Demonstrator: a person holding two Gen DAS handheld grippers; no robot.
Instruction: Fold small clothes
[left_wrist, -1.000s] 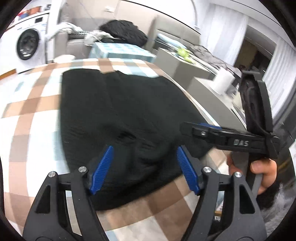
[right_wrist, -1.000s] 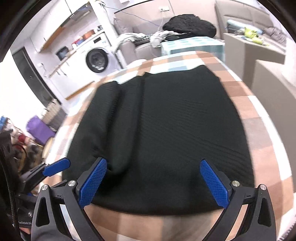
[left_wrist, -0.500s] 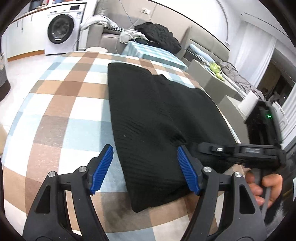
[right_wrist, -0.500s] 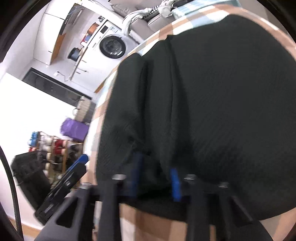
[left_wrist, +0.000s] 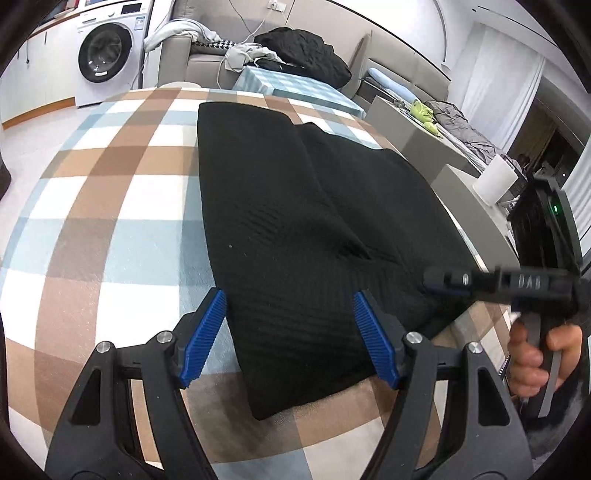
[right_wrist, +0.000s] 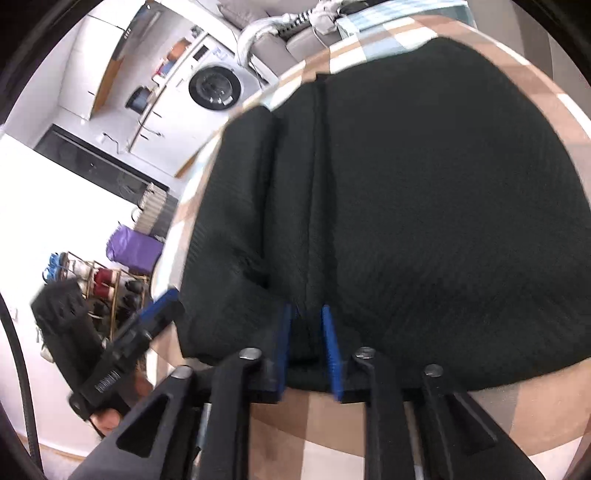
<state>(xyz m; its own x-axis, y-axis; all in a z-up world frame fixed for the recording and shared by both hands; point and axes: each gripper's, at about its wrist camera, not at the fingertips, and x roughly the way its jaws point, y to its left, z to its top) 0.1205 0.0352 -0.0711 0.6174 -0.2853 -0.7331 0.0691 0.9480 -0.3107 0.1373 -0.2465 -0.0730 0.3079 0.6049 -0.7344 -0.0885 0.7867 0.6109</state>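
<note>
Left wrist view: my left gripper (left_wrist: 290, 334) spread wide, straddling the near-left corner of the black garment (left_wrist: 303, 221), lying flat on the checked tabletop (left_wrist: 110, 206), ready to pinch.

Right wrist view: my right gripper (right_wrist: 308, 350) pinched narrow on the garment's near hem, anchoring it for folding.

Black garment (right_wrist: 424, 206): near hem hidden behind right gripper (right_wrist: 308, 343); cloth between its blue pads cannot be made out. Left gripper (right_wrist: 122, 347): blurred, tips partly hidden. Table (left_wrist: 110, 206): cut off at frame edges.
</note>
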